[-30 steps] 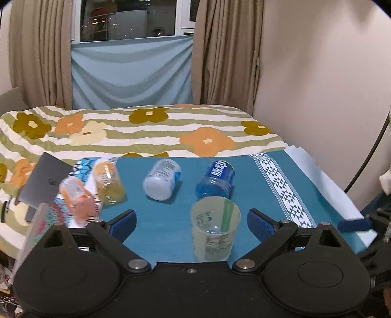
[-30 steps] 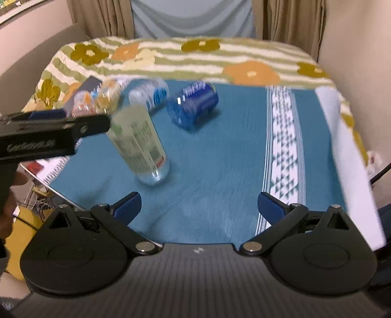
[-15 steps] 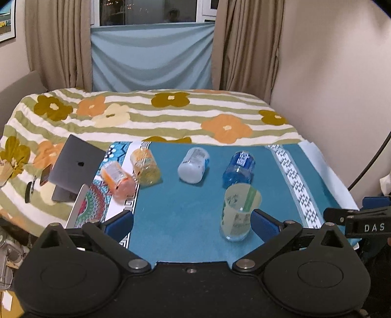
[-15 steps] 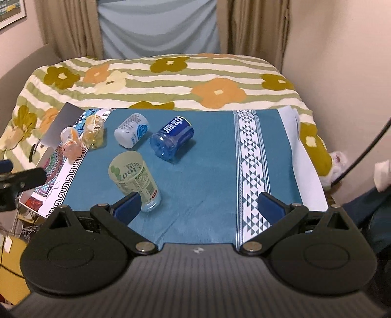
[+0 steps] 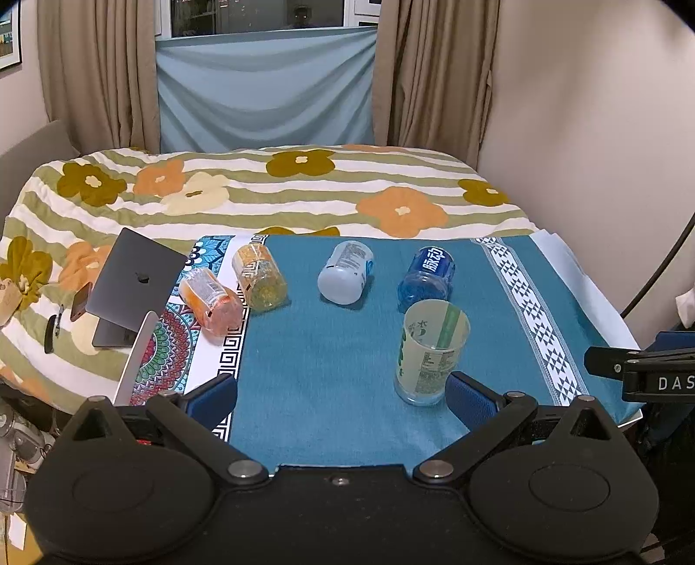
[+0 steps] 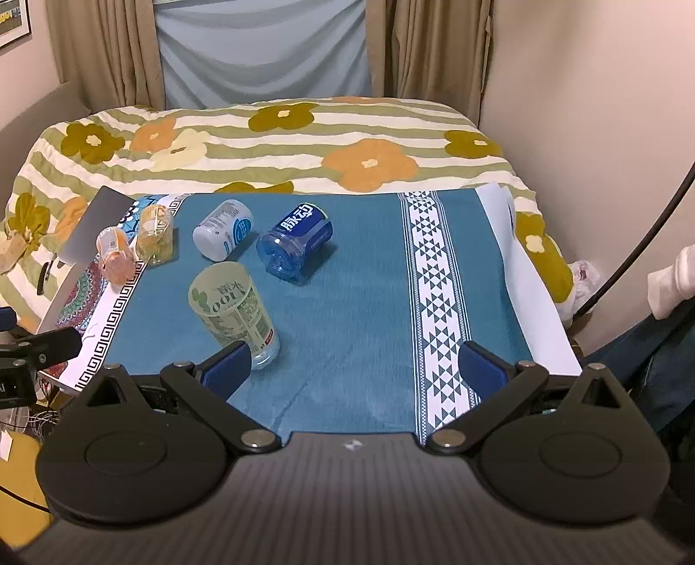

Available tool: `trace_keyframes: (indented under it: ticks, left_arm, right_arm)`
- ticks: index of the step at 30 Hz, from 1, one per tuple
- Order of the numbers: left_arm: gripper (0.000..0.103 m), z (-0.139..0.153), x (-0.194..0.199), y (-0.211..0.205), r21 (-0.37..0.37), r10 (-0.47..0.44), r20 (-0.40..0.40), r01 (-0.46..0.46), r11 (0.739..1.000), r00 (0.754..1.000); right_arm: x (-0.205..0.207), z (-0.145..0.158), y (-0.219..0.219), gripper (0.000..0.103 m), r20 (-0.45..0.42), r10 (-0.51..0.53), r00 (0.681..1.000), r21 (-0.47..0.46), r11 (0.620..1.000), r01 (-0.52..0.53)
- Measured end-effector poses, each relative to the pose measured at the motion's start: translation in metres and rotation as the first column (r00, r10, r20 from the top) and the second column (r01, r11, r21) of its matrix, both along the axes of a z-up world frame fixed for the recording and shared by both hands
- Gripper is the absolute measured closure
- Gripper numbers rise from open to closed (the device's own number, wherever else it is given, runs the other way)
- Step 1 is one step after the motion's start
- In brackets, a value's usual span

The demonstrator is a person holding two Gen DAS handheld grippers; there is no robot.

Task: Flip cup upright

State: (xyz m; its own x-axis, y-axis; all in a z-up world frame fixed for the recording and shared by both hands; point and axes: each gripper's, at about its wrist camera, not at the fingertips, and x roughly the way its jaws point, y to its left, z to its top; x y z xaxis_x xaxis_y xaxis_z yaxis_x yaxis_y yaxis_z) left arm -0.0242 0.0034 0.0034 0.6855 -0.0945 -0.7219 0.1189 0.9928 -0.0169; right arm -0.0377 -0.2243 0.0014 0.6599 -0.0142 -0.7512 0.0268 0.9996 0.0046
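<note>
You are working in a home bedroom.
A bed under a green-striped flowered quilt (image 5: 278, 191) fills the room, beige floor-length curtains (image 5: 93, 74) flank a window, and a closed grey laptop (image 5: 134, 282) lies on the covers.

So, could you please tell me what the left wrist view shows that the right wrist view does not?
Only the left wrist view shows the window, the laptop lid with its logo, and the right gripper's body at the right edge. Only the right wrist view shows a white sleeve and the left gripper's body at the left edge. Both show the upright green cup, four cups on their sides, the blue cloth and open jaws.
</note>
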Motion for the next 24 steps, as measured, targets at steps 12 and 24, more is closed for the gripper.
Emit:
trace_keyframes:
  ticks: [12,24]
  left_arm:
    - [0.0,0.0014,0.0016,0.0003,0.005,-0.002,0.008,0.002,1.0,1.0]
    - [0.0,0.0017,0.0019,-0.0026,0.023,-0.001,0.014,0.0,1.0,1.0]
  right_arm:
    - [0.0001,0.0046,-0.0002,0.0,0.002,-0.01,1.0,0.001,1.0,0.01]
    - [-0.0003,0.0047,0.0004,0.0,0.003,-0.009,1.0,0.0,1.0,0.009]
